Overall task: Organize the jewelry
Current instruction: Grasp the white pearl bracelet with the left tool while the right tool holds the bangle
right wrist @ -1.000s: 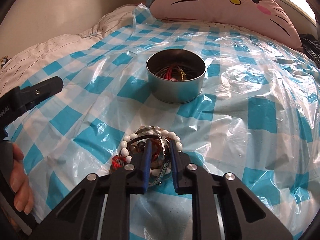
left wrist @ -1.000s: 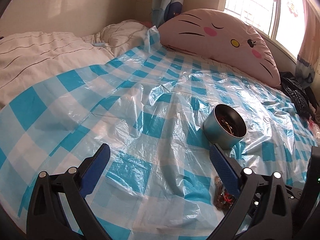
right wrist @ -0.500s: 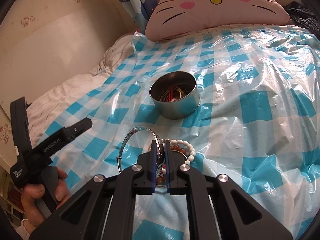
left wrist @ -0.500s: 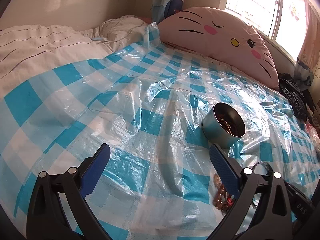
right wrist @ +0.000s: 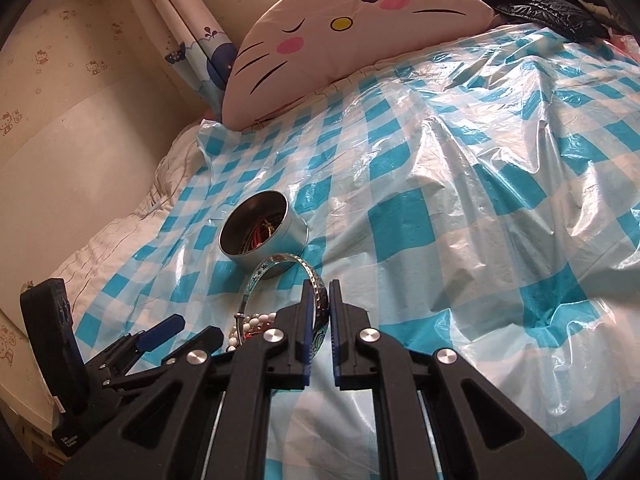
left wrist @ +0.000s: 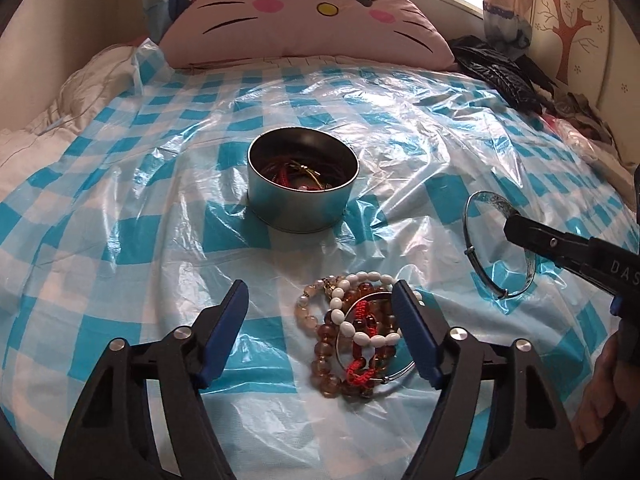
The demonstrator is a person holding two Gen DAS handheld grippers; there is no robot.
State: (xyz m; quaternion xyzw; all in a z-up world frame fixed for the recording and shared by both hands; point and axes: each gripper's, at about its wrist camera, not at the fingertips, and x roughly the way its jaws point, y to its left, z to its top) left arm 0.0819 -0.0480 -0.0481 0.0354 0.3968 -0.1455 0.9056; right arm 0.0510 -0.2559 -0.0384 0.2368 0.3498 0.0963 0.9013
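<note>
A round metal tin (left wrist: 302,188) (right wrist: 260,232) with red and gold jewelry inside stands on the blue-checked plastic sheet. Just in front of it lies a pile of bead bracelets (left wrist: 352,340) (right wrist: 256,320), white, amber and red. My left gripper (left wrist: 320,286) (right wrist: 196,328) straddles that pile with its jaws closing. The right-hand finger (left wrist: 412,320) is at the pile's edge and the pads do not press on it. To the right of the pile, my right gripper (right wrist: 320,286) (left wrist: 512,227) is shut on a silver bangle (right wrist: 276,259) (left wrist: 491,201), held on edge above the sheet.
A pink cat-face pillow (left wrist: 304,12) lies along the far edge of the bed. A black garment (left wrist: 504,68) is heaped at the far right. White quilt (left wrist: 80,92) shows at the left beyond the plastic sheet (left wrist: 120,220). A curtain (right wrist: 200,32) hangs behind.
My left gripper swung over to the bead pile and its jaws narrowed. My right gripper closed on the silver bangle, lifted it off the pile and carried it to the side.
</note>
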